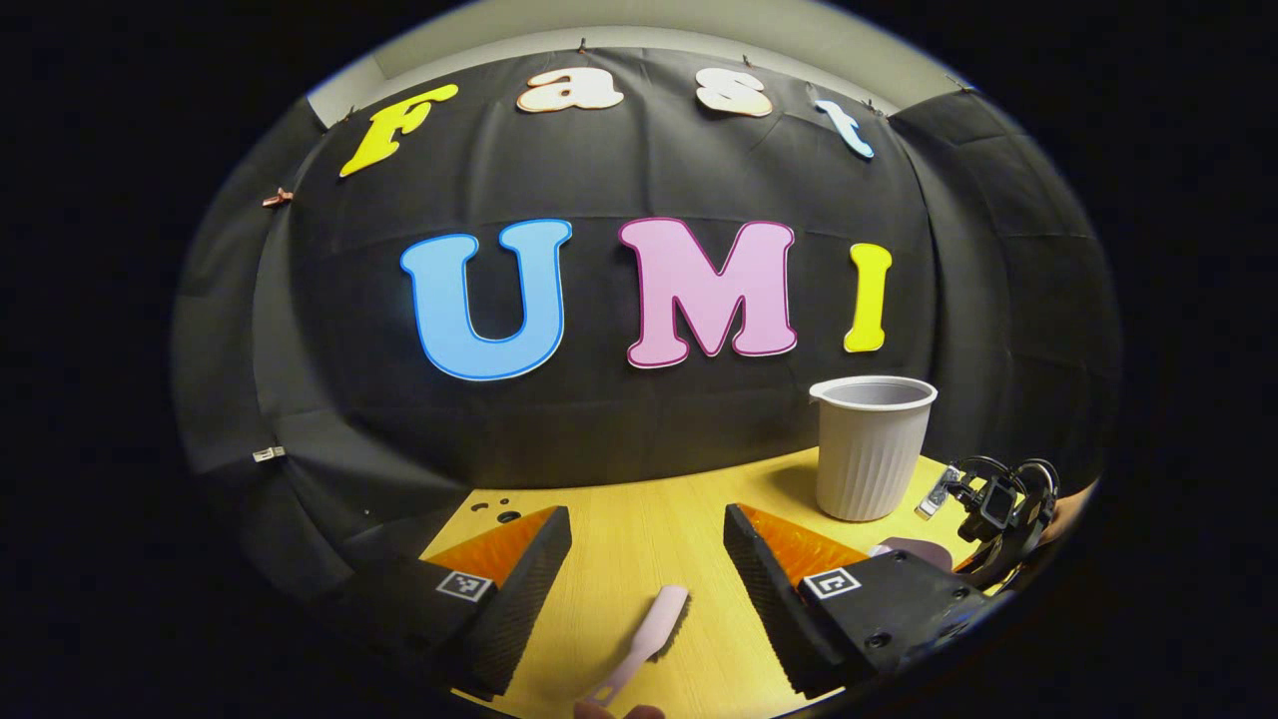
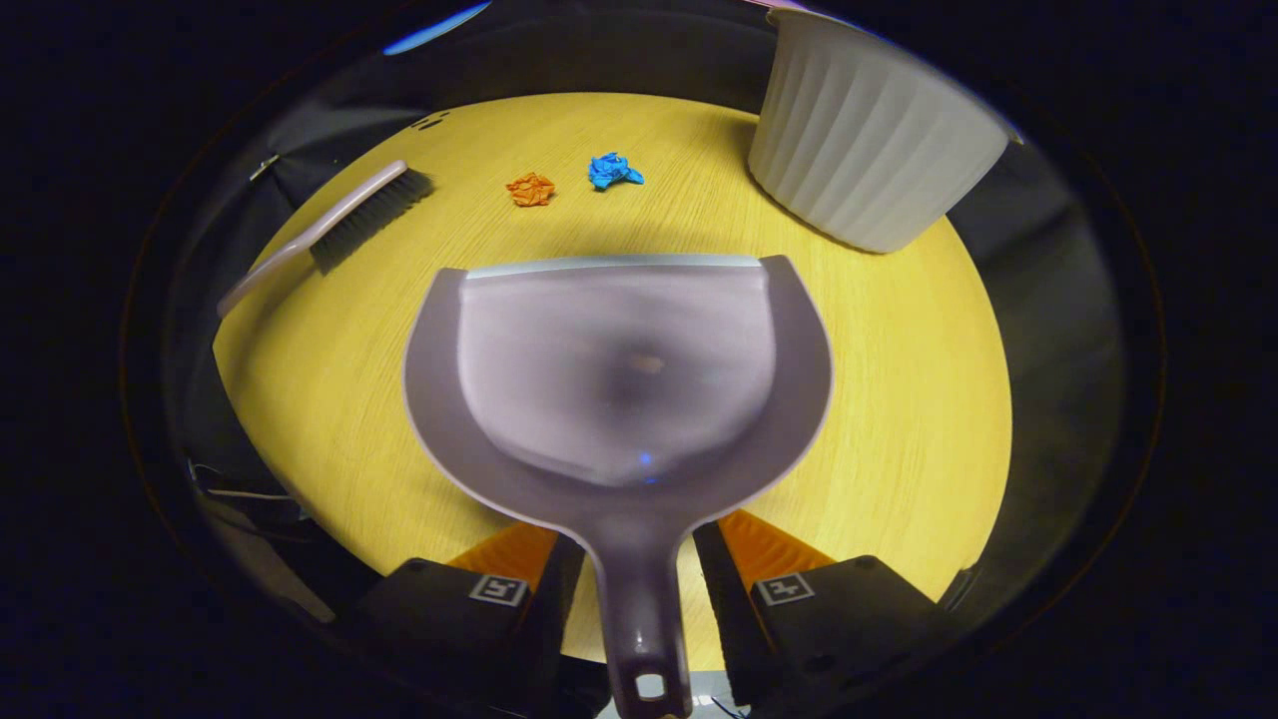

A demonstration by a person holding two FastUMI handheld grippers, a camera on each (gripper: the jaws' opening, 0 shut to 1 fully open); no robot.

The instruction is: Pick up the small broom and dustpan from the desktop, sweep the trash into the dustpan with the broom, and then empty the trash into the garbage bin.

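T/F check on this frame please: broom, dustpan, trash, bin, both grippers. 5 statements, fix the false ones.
1. The right gripper has its fingers on either side of the dustpan handle. True.
2. The left gripper is shut on the broom. False: its fingers stand open with the broom handle lying on the desk between them.
3. Two crumpled paper scraps, one orange and one blue, lie on the desk beyond the dustpan's front edge. True.
4. The scraps are already in the dustpan. False: the pan looks empty.
5. The garbage bin lies tipped on its side. False: it stands upright, with its open mouth up in the left gripper view.
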